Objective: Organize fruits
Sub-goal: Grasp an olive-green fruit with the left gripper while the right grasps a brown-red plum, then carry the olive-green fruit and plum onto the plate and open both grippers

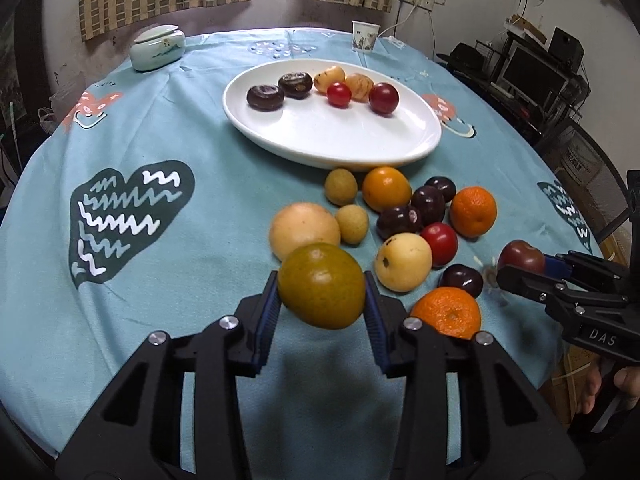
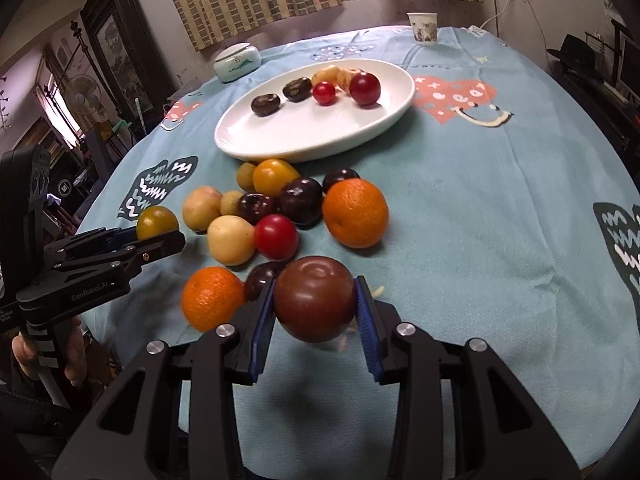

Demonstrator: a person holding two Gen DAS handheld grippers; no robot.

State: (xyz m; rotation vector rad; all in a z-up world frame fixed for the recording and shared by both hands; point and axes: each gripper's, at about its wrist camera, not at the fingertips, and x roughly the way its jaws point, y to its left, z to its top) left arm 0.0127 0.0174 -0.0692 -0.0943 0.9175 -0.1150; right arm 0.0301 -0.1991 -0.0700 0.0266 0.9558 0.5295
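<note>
My left gripper (image 1: 322, 294) is shut on a green-yellow citrus (image 1: 321, 285), held just above the blue tablecloth; it also shows at the left of the right wrist view (image 2: 157, 222). My right gripper (image 2: 315, 306) is shut on a dark brown-red tomato (image 2: 315, 298), also seen at the right of the left wrist view (image 1: 521, 256). A white oval plate (image 1: 332, 140) (image 2: 304, 136) beyond holds several fruits: dark chestnut-like ones, yellow ones and red tomatoes. A loose pile of fruit (image 1: 404, 220) (image 2: 280, 216) lies between the plate and the grippers.
A pale green lidded jar (image 1: 158, 48) (image 2: 237, 62) stands at the back left and a paper cup (image 1: 365, 36) (image 2: 423, 28) at the back. An orange (image 1: 448, 312) lies just right of my left gripper. The round table's edges fall away on both sides.
</note>
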